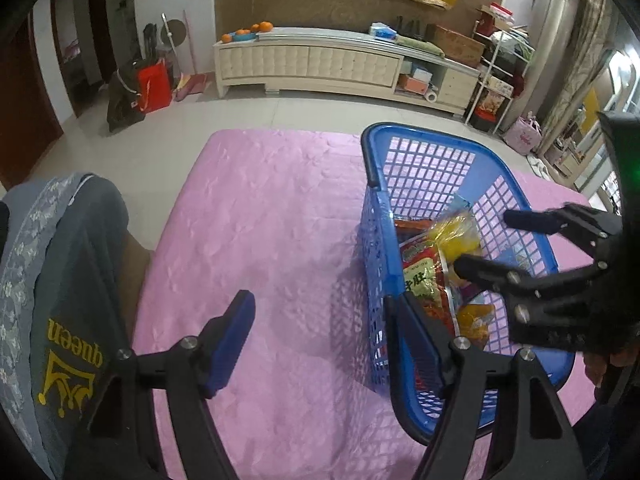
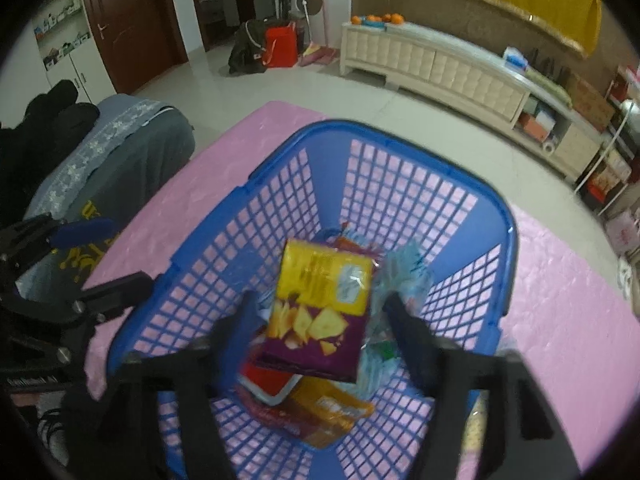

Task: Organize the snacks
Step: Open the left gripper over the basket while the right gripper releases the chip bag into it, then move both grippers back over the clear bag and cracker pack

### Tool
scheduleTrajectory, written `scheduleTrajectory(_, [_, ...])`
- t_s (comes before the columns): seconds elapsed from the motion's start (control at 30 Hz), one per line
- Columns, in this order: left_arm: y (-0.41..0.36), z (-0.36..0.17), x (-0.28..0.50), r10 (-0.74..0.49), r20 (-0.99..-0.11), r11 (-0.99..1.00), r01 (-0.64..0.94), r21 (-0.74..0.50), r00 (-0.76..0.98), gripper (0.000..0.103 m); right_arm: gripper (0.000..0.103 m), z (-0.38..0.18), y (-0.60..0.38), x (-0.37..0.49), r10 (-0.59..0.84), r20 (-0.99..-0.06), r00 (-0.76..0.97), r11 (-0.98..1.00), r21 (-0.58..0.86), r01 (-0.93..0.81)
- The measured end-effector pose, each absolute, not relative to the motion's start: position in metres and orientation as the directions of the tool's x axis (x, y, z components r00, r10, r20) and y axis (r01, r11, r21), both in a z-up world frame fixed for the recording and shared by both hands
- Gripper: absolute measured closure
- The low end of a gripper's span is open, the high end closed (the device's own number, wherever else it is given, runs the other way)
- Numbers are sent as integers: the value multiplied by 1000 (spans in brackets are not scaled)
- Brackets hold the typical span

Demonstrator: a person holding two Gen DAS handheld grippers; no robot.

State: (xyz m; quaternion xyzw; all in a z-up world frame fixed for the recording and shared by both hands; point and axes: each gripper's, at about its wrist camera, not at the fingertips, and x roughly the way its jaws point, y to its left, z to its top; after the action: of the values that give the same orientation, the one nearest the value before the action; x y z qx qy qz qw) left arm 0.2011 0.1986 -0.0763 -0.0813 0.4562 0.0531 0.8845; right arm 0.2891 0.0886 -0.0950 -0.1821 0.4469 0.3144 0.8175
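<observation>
Snacks going into blue basket [image 2: 508, 216]
Right gripper [image 2: 320, 312] spread, chip packet [image 2: 320, 312] dropping at basket's 6 o'clock; left gripper [image 1: 324, 320] spread, empty; pink tablecloth [image 1: 260, 220] showing none left.

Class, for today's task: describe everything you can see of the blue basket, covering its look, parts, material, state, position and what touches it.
The blue basket looks like moulded plastic, with lattice walls and floor, solid corner bands and a thick rounded rim. It stands upright on the pink cloth, which shows through the holes. Several snack packets lie piled inside, a yellow and purple chip bag uppermost and blurred. The right gripper hangs open above it; the left gripper straddles the near wall, whether touching is unclear.
</observation>
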Motion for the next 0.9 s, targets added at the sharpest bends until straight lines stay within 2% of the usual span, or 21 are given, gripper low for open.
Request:
scheduleTrajectory(0.1, [193, -73, 198, 11, -821, 982, -161, -99, 571, 32, 6, -90, 84, 285, 353, -833, 427, 733, -38, -679])
scheduleTrajectory(0.33, [166, -46, 180, 18, -806, 989, -127, -71, 592, 32, 6, -71, 52, 280, 368, -840, 398, 763, 29, -645])
scheduleTrajectory(0.67, [105, -4, 160, 16, -765, 998, -59, -29, 644, 29, 6, -26, -17, 254, 385, -799, 462, 797, 36, -603])
scheduleTrajectory(0.9, [66, 3, 166, -16, -758, 999, -14, -33, 652, 29, 6, -20, -66, 253, 362, -793, 490, 836, 45, -546])
